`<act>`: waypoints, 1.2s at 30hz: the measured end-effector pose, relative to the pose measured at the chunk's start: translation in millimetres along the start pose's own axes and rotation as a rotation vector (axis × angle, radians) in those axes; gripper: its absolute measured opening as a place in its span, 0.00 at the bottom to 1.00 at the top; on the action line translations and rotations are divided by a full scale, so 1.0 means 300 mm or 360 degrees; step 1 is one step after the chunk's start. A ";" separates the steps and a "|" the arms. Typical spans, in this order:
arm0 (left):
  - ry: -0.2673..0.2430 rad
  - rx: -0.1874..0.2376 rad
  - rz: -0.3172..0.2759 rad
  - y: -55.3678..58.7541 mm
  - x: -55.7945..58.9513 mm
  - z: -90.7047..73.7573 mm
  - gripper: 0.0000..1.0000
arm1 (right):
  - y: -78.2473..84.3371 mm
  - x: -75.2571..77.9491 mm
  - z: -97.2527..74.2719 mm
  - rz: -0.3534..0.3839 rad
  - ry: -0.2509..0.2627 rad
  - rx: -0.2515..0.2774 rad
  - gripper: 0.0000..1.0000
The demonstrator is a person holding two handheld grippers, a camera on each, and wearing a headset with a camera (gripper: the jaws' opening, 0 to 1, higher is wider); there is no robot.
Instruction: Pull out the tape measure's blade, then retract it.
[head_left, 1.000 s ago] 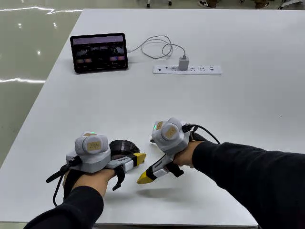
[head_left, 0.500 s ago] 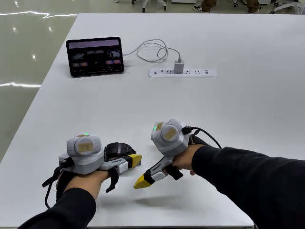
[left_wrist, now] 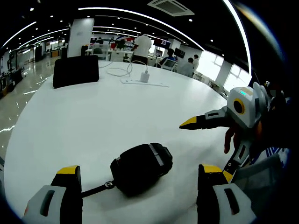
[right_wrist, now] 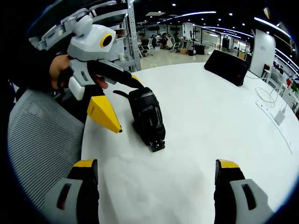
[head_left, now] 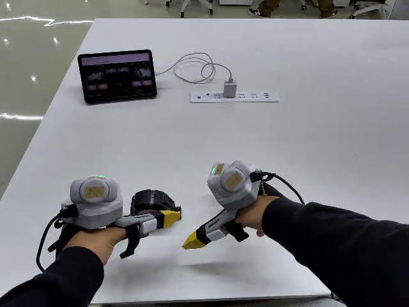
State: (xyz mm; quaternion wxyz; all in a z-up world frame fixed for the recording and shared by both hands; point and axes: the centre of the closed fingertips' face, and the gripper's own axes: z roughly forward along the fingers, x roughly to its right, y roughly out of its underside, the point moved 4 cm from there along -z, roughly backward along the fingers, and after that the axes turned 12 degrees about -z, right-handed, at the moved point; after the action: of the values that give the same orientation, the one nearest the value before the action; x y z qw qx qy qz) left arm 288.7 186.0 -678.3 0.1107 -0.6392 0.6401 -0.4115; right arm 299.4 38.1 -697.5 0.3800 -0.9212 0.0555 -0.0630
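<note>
Black tape measure [left_wrist: 140,167] lies on the white table [head_left: 268,147], between the wide-spread fingers of the left gripper [left_wrist: 138,175], its body clear of both. Right gripper [right_wrist: 156,165], jaws equally wide, faces it from nearby.

Black sleeves [head_left: 332,236], yellow-tipped grey jaws

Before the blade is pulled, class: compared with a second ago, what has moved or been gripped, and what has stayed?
The left gripper has drawn back slightly to the person's left, jaws open by the tape measure; nothing was gripped or let go. The overall shift is the head camera's. Unmoved: the tape measure, the open right gripper, the tablet and the power strip.
</note>
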 end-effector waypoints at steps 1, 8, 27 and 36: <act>0.0009 0.0004 0.0006 -0.001 -0.001 -0.004 1.00 | 0.006 0.004 -0.005 0.0014 0.0011 0.0002 1.00; 0.0061 0.0037 0.0114 -0.019 -0.012 -0.035 1.00 | 0.034 0.029 -0.072 0.0110 0.0131 0.0054 1.00; 0.0224 -0.0055 0.0244 0.008 -0.001 -0.075 1.00 | 0.178 0.038 -0.253 0.0363 0.0328 0.0098 1.00; 0.0234 -0.0033 0.0174 0.006 -0.036 -0.097 1.00 | 0.248 0.047 -0.327 0.0417 0.0390 0.0090 1.00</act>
State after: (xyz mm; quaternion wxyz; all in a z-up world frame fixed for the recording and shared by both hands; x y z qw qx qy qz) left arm 269.5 206.7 -665.2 0.0789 -0.5726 0.6847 -0.4440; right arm 293.7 -84.4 -680.2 0.4013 -0.8804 0.2190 -0.1263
